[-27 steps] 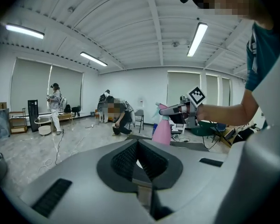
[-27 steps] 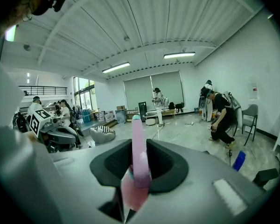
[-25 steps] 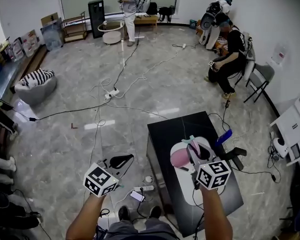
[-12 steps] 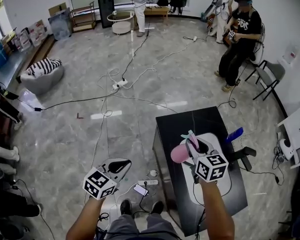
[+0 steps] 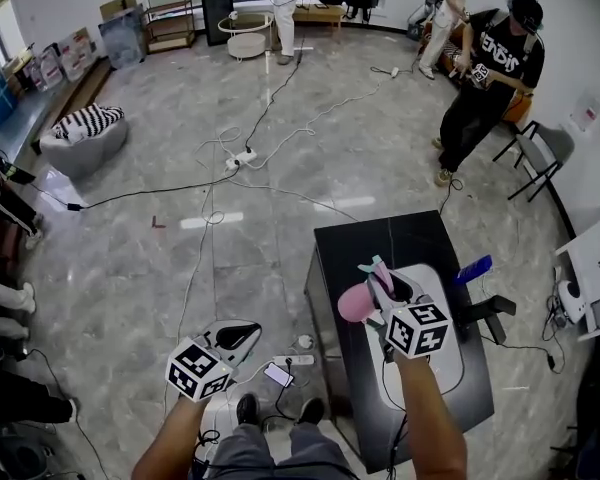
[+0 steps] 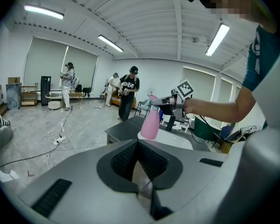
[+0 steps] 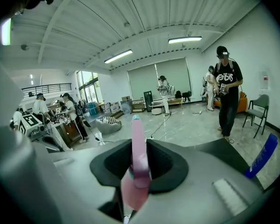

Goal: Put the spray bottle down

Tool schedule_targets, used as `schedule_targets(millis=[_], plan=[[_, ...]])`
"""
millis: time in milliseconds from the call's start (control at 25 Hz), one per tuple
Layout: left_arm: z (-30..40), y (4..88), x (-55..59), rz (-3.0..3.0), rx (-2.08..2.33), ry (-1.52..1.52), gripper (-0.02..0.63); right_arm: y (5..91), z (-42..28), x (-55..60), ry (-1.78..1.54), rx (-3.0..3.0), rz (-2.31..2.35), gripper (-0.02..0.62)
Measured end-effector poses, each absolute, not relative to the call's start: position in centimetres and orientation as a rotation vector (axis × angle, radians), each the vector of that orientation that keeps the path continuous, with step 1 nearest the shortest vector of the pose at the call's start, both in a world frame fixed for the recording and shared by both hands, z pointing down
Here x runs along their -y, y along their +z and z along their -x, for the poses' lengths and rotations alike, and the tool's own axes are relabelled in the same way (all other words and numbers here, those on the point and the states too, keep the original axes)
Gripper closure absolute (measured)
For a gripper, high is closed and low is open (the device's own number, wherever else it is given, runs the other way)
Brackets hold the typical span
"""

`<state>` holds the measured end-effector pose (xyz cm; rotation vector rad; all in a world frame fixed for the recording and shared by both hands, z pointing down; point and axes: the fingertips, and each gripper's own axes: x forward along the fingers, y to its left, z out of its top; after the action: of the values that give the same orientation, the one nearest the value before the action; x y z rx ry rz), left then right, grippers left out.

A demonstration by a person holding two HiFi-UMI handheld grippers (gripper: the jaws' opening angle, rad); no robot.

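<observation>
**right gripper holds pink spray bottle over table, left gripper empty**

right gripper (image 5: 383, 290) has its jaws clamped narrow on the spray bottle (image 5: 355, 304), pads pressing on the neck just under the spray head. the pink body hangs down below the jaws and bulges out to the gripper's left. the pale green nozzle tip pokes up ahead of the jaw tips. in the left gripper view the bottle looks about upright. its base is low over the near edge of the white mat (image 5: 442, 303), which lies under and just right of the gripper. cannot tell if the base touches the mat or the table. the black table (image 5: 380, 243) runs on ahead of the tips, its far half bare. a blue object (image 5: 473, 269) sticks up off the table edge, ahead and to the right of the gripper, well apart from the bottle.

left gripper (image 5: 238, 333) has its jaws together with nothing between them. it sits left of the table, over the grey floor (image 5: 130, 268), pointing the same way as the right one. a white power strip (image 5: 292, 361) lies on the floor just to its right, by the table foot. cables (image 5: 220, 183) trail away ahead of it. a person in black (image 5: 490, 68) stands far ahead, past the table.
</observation>
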<state>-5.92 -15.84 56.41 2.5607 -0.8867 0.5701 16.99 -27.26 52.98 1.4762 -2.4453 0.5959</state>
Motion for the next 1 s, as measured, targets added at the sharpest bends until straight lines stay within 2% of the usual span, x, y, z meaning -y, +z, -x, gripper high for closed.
schedule_targets(millis=[1000], plan=[[6.1, 61.6, 11.4, -2.453, 0.851, 0.601, 0.6, 59.8, -17.0, 24.1, 0.761, 2.375, -1.462, 0.498]])
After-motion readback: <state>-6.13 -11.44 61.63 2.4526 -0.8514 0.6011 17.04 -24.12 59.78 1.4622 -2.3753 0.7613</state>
